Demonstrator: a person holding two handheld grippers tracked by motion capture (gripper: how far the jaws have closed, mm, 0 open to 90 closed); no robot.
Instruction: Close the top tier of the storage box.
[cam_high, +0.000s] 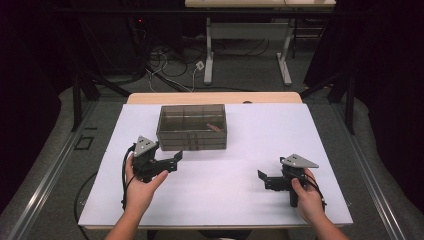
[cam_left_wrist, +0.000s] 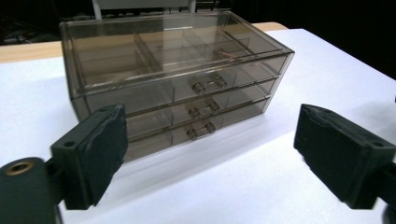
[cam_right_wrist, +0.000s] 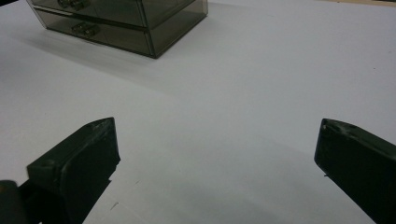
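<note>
A smoky clear plastic drawer box (cam_high: 192, 127) stands on the white table top (cam_high: 235, 165), with three shut drawers and small knobs (cam_left_wrist: 207, 85) facing me. A small reddish item (cam_high: 214, 127) lies in a top compartment. My left gripper (cam_high: 176, 161) hovers just in front of the box's left half, jaws wide apart with nothing between them; in the left gripper view the box (cam_left_wrist: 173, 74) sits beyond the pads (cam_left_wrist: 100, 149). My right gripper (cam_high: 262, 179) rests low at the right front, open and empty, well away from the box (cam_right_wrist: 126, 21).
A wooden strip (cam_high: 215, 97) edges the table's far side. Beyond it stand a desk's white legs (cam_high: 209, 55) and loose cables (cam_high: 170, 65) on the floor. Dark curtains close in both sides.
</note>
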